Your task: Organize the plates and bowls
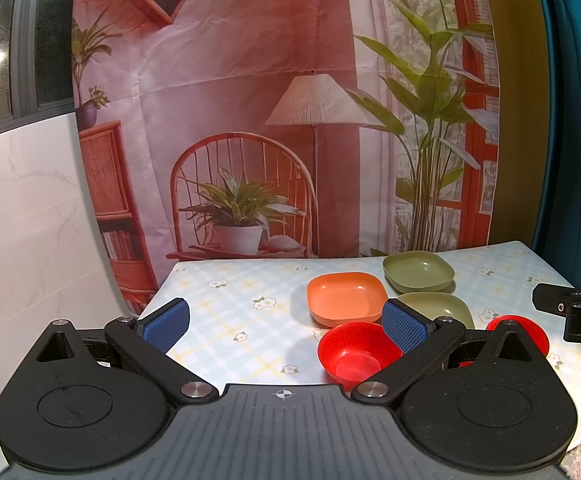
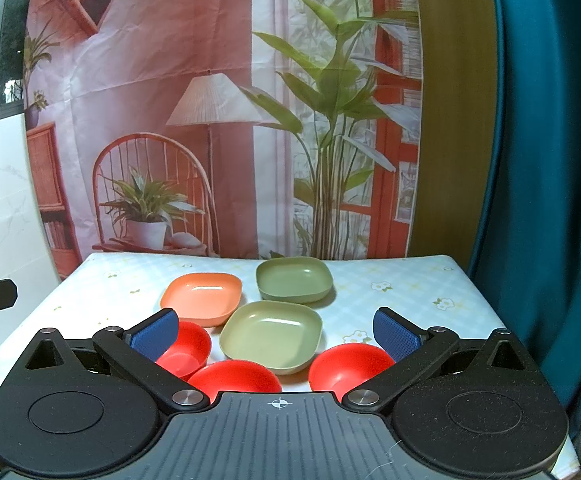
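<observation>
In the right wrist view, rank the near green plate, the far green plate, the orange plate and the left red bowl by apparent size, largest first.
1. Near green plate, though it is nearest the camera.
2. Orange plate and far green plate: too alike to rank.
3. Left red bowl, partly hidden behind a finger.

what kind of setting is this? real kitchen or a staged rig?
Probably a staged tabletop, not a real kitchen. The living-room scene behind is a printed fabric backdrop, creased and hung beside a teal curtain. The plastic plates and bowls sit on a small table with a floral checked tablecloth. Both grippers are open and empty.
</observation>
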A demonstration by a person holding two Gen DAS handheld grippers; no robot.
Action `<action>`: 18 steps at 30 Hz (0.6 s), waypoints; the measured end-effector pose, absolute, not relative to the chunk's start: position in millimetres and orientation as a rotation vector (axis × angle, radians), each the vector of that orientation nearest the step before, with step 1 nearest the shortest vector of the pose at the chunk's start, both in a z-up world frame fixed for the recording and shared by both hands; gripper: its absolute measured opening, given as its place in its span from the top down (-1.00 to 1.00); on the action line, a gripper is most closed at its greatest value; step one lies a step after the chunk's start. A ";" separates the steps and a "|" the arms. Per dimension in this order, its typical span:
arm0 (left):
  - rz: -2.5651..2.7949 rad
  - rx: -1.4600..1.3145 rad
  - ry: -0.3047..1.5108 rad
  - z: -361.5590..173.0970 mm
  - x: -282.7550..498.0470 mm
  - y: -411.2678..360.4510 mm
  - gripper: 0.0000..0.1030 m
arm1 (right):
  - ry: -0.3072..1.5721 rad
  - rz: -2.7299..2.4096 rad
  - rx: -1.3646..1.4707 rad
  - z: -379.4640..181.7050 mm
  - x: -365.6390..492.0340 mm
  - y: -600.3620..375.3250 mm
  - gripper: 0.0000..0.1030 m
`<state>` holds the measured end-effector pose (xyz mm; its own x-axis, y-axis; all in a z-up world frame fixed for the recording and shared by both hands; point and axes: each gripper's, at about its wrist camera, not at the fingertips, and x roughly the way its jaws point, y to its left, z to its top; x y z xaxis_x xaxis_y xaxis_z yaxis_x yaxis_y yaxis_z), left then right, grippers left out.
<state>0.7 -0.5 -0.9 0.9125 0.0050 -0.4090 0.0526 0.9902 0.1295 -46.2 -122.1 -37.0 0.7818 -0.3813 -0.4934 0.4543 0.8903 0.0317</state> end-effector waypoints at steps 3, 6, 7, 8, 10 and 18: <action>-0.024 0.139 0.421 -1.2 0.7 -0.5 -1.00 | 0.499 -0.453 0.152 -37.0 -46.1 -122.2 -0.99; -0.024 0.139 0.422 -1.1 0.8 -0.7 -1.00 | 0.499 -0.453 0.152 -36.9 -46.1 -122.3 -0.99; -0.024 0.139 0.422 -1.1 0.8 -0.7 -1.00 | 0.499 -0.453 0.152 -36.9 -46.0 -122.4 -0.99; -0.024 0.140 0.423 -1.8 0.9 -1.1 -1.00 | 0.499 -0.453 0.153 -36.9 -46.0 -122.5 -0.99; -0.023 0.140 0.424 -3.6 0.7 -1.8 -1.00 | 0.500 -0.452 0.153 -36.8 -45.9 -122.5 -0.99; -0.023 0.140 0.425 -4.9 0.5 -2.4 -1.00 | 0.500 -0.453 0.152 -37.0 -46.3 -121.8 -0.99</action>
<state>0.5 -2.4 -4.9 0.9109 0.0071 -0.4126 0.0516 0.9900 0.1310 -46.3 -121.8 -37.0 0.7814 -0.3811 -0.4941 0.4542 0.8903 0.0315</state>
